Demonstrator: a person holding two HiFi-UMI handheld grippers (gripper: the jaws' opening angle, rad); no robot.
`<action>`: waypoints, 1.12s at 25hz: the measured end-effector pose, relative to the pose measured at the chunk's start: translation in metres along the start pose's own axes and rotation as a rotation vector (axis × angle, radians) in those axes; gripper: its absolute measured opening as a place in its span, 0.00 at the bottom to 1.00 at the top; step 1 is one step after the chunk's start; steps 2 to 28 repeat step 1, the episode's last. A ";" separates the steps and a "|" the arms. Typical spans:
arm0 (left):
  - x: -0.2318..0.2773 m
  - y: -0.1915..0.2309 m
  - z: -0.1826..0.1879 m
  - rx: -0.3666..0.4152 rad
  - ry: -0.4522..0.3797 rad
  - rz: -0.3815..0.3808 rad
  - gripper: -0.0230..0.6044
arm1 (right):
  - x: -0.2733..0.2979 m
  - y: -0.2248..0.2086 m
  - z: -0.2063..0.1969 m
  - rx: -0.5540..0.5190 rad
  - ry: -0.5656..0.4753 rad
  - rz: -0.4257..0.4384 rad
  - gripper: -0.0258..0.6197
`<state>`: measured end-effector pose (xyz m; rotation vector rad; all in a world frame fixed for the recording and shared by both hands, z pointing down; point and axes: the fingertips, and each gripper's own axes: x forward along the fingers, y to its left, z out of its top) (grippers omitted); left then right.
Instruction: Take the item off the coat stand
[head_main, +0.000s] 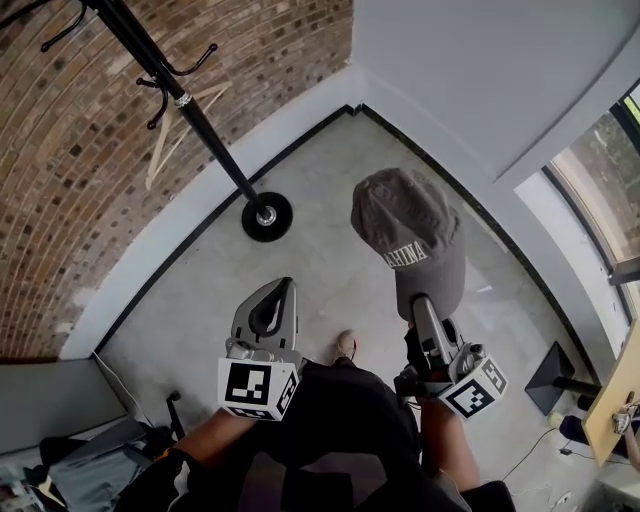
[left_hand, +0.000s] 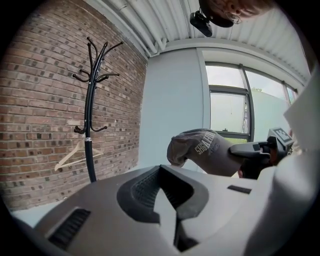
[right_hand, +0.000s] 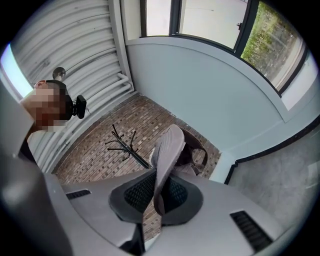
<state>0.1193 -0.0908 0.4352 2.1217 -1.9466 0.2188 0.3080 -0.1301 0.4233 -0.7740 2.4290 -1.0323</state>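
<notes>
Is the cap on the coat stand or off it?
Off. The cap is clamped by its brim in the right tool, clear of the coat stand, which carries only a wooden hanger.

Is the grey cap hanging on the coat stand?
No, the grey cap is clamped by its brim in the right gripper, well apart from the coat stand.

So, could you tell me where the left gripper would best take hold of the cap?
The cap is held by its brim in the jaws of the right gripper, so take the crown's lower rim, probably coming from the side of the left gripper: that thin fabric edge faces it, free.
</notes>
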 end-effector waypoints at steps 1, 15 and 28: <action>-0.002 0.001 0.000 0.000 -0.001 0.004 0.08 | 0.000 0.001 -0.001 0.000 0.002 0.002 0.09; -0.002 0.001 0.000 0.000 -0.001 0.004 0.08 | 0.000 0.001 -0.001 0.000 0.002 0.002 0.09; -0.002 0.001 0.000 0.000 -0.001 0.004 0.08 | 0.000 0.001 -0.001 0.000 0.002 0.002 0.09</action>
